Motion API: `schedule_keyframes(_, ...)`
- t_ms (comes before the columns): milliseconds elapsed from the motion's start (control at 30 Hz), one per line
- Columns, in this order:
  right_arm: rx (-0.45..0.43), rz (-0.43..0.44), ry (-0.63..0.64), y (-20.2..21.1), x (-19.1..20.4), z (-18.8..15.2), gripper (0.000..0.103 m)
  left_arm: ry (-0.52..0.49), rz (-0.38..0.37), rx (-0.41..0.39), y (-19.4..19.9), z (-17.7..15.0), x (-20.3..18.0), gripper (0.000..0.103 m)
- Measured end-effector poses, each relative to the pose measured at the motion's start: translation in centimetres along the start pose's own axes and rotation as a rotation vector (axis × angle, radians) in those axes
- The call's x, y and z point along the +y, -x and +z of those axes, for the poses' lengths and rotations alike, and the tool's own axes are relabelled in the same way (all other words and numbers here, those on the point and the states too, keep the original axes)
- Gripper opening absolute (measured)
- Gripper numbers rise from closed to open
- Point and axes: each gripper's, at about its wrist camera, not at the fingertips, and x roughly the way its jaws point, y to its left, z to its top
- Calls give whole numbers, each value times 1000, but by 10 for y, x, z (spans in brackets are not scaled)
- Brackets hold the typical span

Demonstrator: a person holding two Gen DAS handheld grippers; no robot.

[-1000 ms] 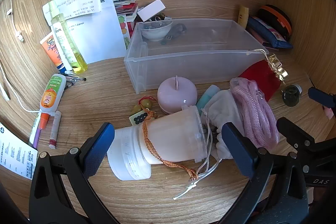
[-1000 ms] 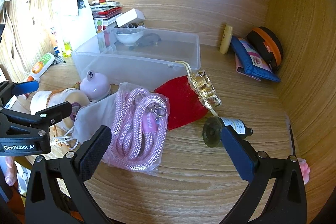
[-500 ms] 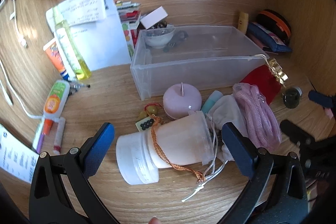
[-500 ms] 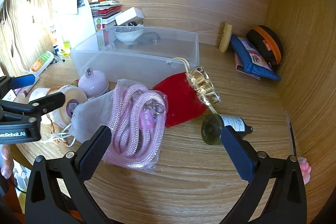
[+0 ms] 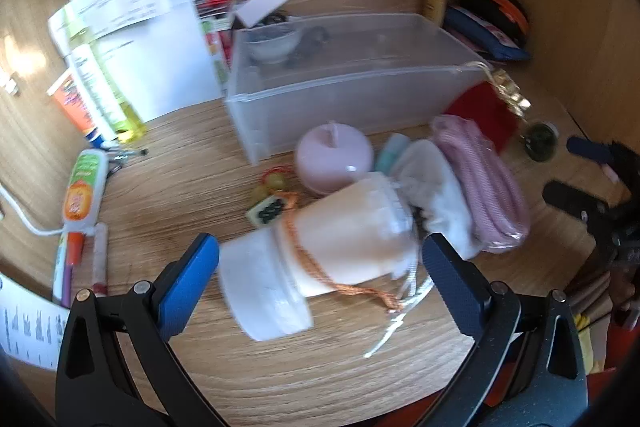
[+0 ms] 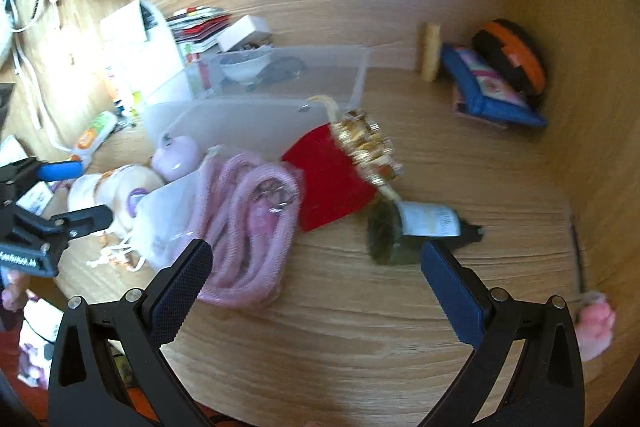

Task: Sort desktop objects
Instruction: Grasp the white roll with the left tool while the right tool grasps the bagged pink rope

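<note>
The left tongs (image 5: 320,267) were held spread wide above the wooden desk (image 5: 280,367), with nothing pinched between the blue pads (image 5: 188,283). Between those pads, a pale pink bottle (image 5: 344,243) with a white cap was seen lying on its side, an orange cord (image 5: 316,267) wrapped around its neck and trailing onto the desk. Just behind it, a lilac round case (image 5: 332,159) was seen close to the front wall of the clear plastic bin (image 5: 352,87), in whose far corner a small white bowl (image 5: 272,45) was sitting. To the right of the bottle, a white drawstring pouch (image 5: 436,195) was found touching a bagged coil of pink rope (image 5: 484,187). A mahjong-tile charm (image 5: 266,213) was lying just left of the bottle's neck. At the left edge, tubes and a yellow bottle (image 5: 108,95) were gathered near a white paper stand. The right tongs (image 6: 316,275) were likewise spread open and empty, held low over the desk's front. Ahead of them, the pink rope (image 6: 248,227) was seen beside a red pouch (image 6: 332,183) topped with a gold clasp (image 6: 366,147), and a small dark glass bottle (image 6: 412,227) was lying on its side just past the right pad. A blue pouch (image 6: 492,95) and an orange-and-black case (image 6: 512,59) were resting against the far right wall. Both views were blurred.
</note>
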Motion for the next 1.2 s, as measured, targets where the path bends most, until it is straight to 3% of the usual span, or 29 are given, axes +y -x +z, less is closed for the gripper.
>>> schedule_keyframes(100,28,69,0,-10,8,-1,100,44,-43,5,1,-4,5,103)
schedule_keyframes(167,60,122,-17,-20,9,0,94,51,-42,5,0,-5,5,103)
schedule_keyframes(267,118,211,-61,-38,12,3,93,59,-41,18,-4,-5,5,103)
schedule_keyframes(433,185,273,-121,-64,8,4,91,100,-90,43,-13,-3,11,103)
schedule_keyframes(567,196,268,-95,-70,13,7,87,100,-88,30,-12,0,8,103)
schedule_keyframes(700,215,273,-67,-76,19,10,82,93,-73,-14,6,2,16,91)
schedule_keyframes(800,217,284,-67,-78,17,11,78,90,-54,-31,19,-1,25,91)
schedule_keyframes(900,213,294,-61,-78,16,11,74,89,4,-12,20,-7,34,91)
schedule_keyframes(1100,201,293,-44,-74,16,13,64,145,44,19,15,-20,59,91)
schedule_keyframes(1200,190,280,-20,-71,17,13,63,158,40,33,10,-25,65,79)
